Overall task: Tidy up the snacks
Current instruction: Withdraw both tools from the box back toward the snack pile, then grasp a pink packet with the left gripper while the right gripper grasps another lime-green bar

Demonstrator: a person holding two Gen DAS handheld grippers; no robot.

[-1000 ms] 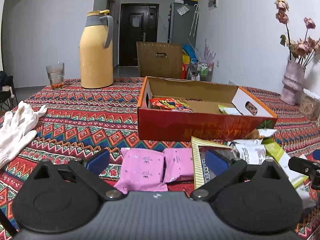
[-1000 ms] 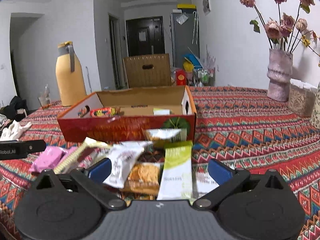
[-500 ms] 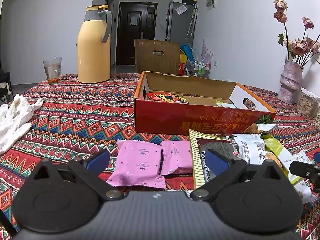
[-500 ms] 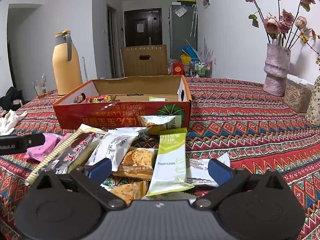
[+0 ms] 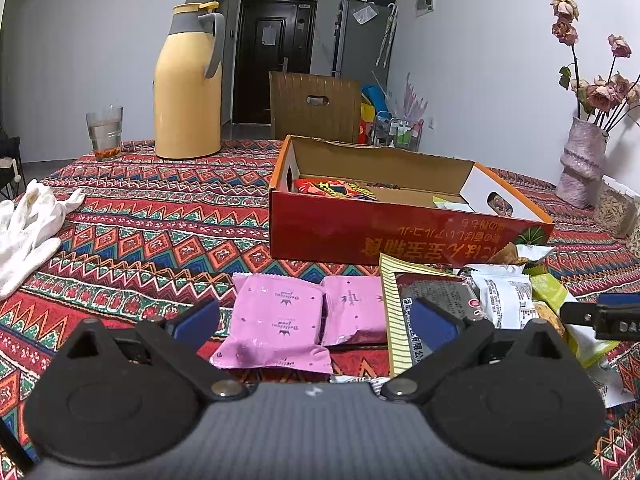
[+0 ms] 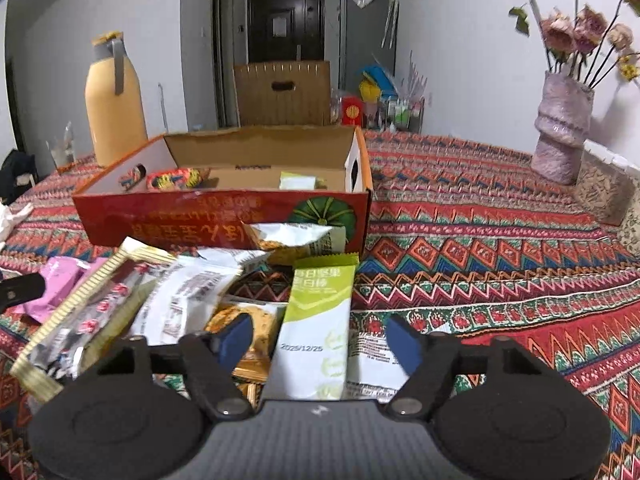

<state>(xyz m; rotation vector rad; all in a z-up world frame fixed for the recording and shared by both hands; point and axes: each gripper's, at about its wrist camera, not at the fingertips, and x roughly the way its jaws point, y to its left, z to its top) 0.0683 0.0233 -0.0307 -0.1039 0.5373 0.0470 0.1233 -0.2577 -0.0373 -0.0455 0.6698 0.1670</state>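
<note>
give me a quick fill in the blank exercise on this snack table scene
1. The open red cardboard box already holds a red-and-yellow snack bag and a pale ____ packet.
2. The two pink snack packets lie on the patterned tablecloth, ____ the box.
3. The open right gripper has a ____-and-white sachet between its fingers.

Missing words: green; outside; green
</note>
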